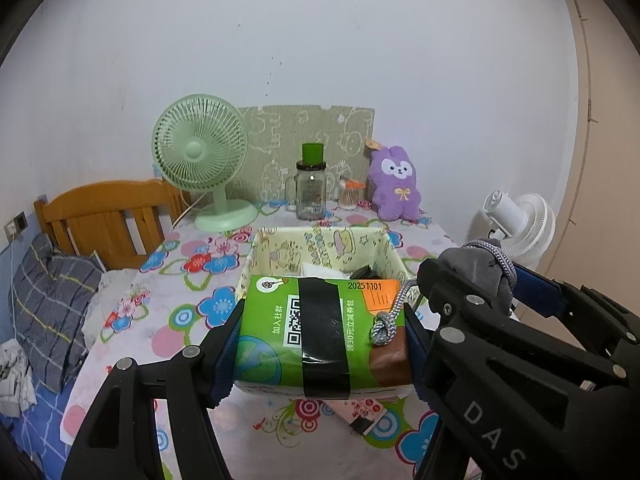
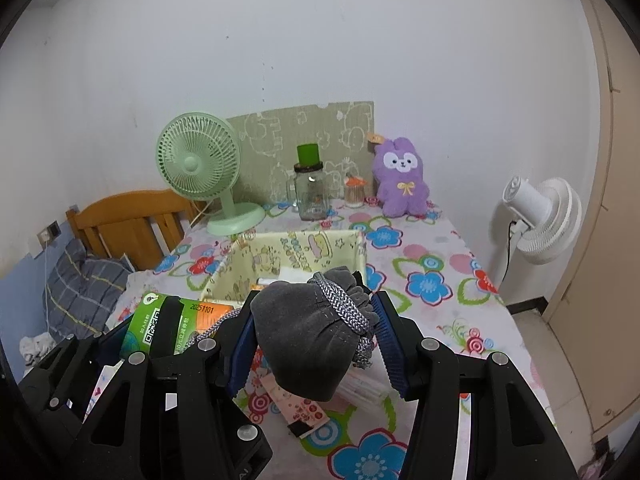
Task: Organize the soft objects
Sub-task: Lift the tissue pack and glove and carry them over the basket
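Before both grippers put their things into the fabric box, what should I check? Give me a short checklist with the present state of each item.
1. Left gripper holds the green tissue pack firmly on both sides: ok.
2. Right gripper holds the grey pouch: ok.
3. Pouch cord free of the tissue pack: not ok, its knot hangs against the pack.
4. Fabric box open at the top: ok.
5. Room left inside the box: cannot tell, some things already lie there.

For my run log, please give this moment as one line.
left gripper: shut on green tissue pack | right gripper: shut on grey drawstring pouch | both held before yellow fabric basket
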